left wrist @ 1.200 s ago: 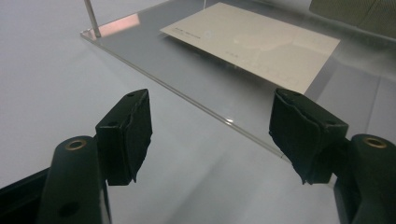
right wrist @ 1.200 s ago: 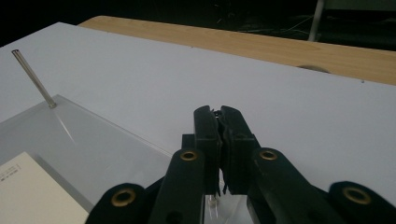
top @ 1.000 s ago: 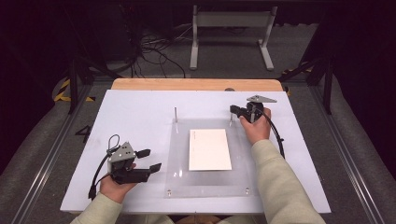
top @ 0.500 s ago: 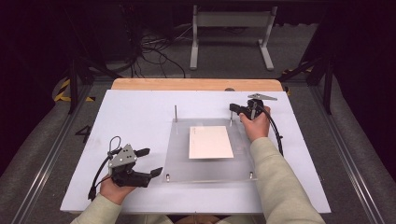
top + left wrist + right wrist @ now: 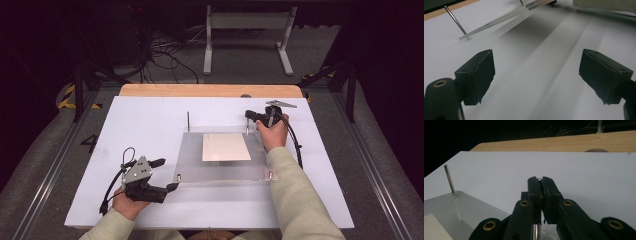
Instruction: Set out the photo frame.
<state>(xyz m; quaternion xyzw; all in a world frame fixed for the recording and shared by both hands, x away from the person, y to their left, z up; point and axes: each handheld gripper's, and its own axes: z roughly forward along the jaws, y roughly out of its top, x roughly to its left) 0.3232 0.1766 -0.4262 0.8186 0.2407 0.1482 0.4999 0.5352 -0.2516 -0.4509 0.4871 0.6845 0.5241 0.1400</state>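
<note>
A clear acrylic plate (image 5: 225, 170) lies mid-table with a cream card (image 5: 226, 147) at its middle. Thin upright metal pins stand at its far corners. My right gripper (image 5: 248, 115) is shut on the far right pin (image 5: 247, 129); in the right gripper view the pin's tip (image 5: 539, 179) shows between the closed jaws of the gripper (image 5: 540, 181). The far left pin (image 5: 188, 121) stands free. My left gripper (image 5: 165, 175) rests by the plate's near left corner. Its jaws have just been opening, and the left gripper (image 5: 537, 77) has nothing but table between them.
Short bolts (image 5: 178, 176) sit at the plate's near corners. The white table top (image 5: 140, 125) ends in a wooden strip (image 5: 210, 90) at the far side. Beyond it stand a metal frame (image 5: 247, 35) and floor cables. The right sleeve (image 5: 295, 195) lies along the plate's right edge.
The left gripper's jaws opened wider beside the plate's near left corner. The plate's near edge and the card now sit farther up the picture. The right gripper kept its hold on the pin.
</note>
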